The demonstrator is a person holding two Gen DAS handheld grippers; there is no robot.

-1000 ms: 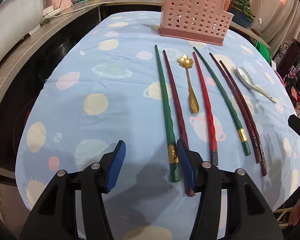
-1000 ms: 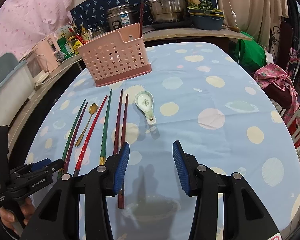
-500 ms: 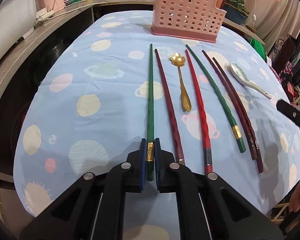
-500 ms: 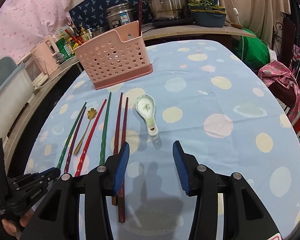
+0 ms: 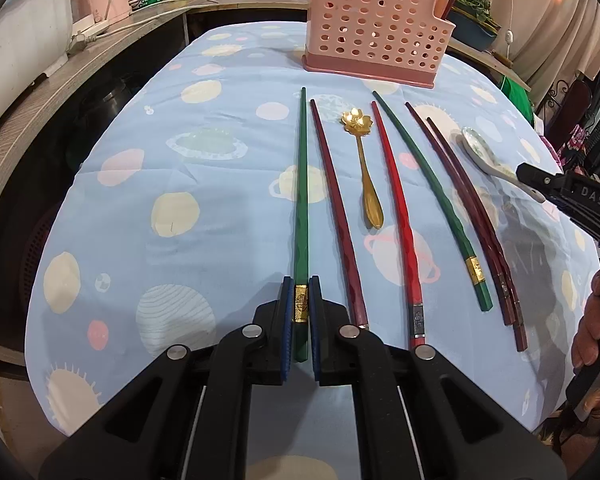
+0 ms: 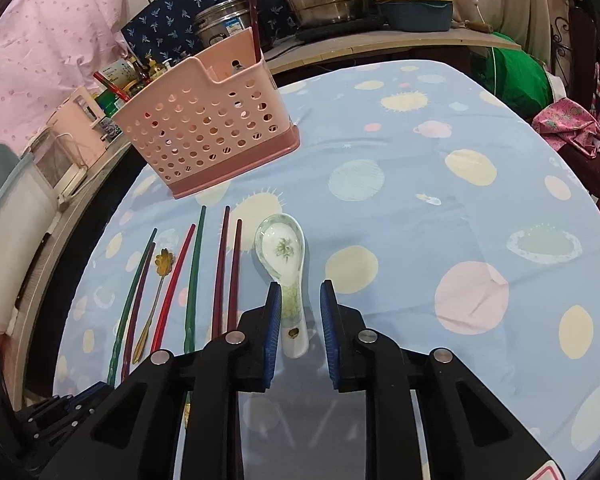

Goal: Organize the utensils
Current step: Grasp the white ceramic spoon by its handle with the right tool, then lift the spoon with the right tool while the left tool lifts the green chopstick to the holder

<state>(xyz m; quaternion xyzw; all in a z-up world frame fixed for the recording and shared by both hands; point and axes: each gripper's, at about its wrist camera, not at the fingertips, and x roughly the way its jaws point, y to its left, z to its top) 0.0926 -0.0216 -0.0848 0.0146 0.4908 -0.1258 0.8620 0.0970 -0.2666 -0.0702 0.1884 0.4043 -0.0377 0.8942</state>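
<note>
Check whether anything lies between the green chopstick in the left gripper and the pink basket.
Nothing visible does. The left gripper is shut on the green chopstick at its gold band, and only bare tablecloth lies between its tip and the pink basket. The dark red chopstick lies beside it, apart.

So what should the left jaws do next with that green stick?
Probably lift it and carry it to the pink basket. The left gripper is clamped on the green chopstick at its gold band, and the chopstick lies flat on the tablecloth.
</note>
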